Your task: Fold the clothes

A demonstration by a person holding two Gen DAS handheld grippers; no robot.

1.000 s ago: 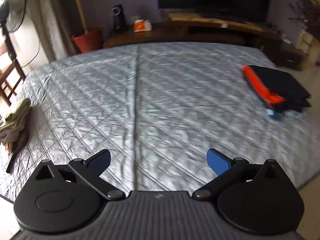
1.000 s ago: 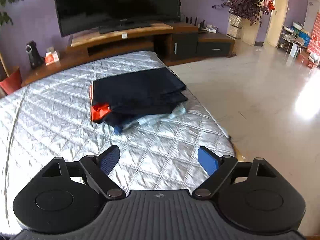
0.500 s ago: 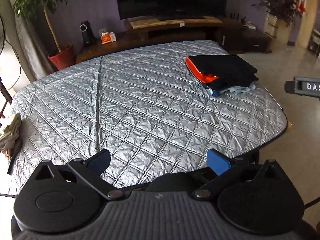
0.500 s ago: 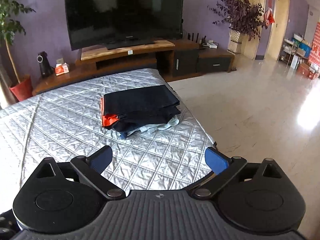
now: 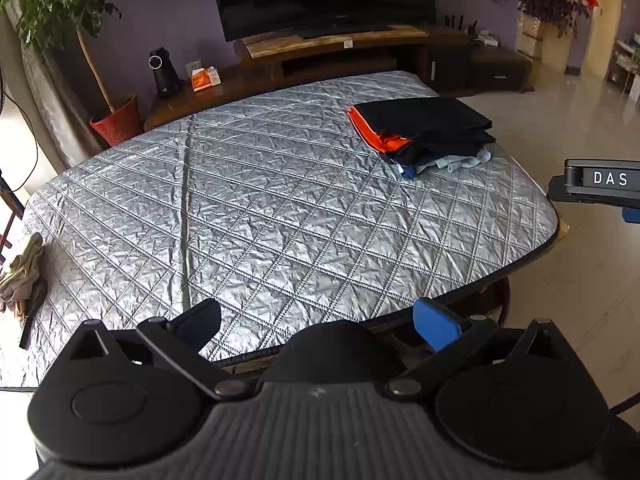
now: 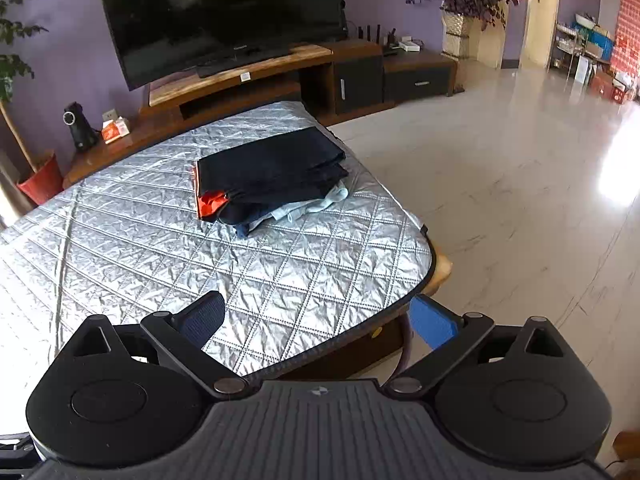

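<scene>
The beige garment (image 5: 20, 272) is cut by the left edge — the stack (image 5: 424, 132) hides its lower layers.

Daylight room, pretty bright overall. In the right wrist view there's a blown-out white glare patch on the glossy floor (image 6: 618, 178) at the right edge, so light pours in from that side. The left wrist view is washed out along its left edge too. The silver quilted cover (image 5: 280, 216) catches crinkly highlights everywhere. The TV screen (image 6: 224, 12) is dark with faint reflections. Both shots are sharp, no motion blur. Heavy fisheye bending: the cover's edges and the TV stand (image 6: 248, 76) curve, and the corners go dark.
</scene>
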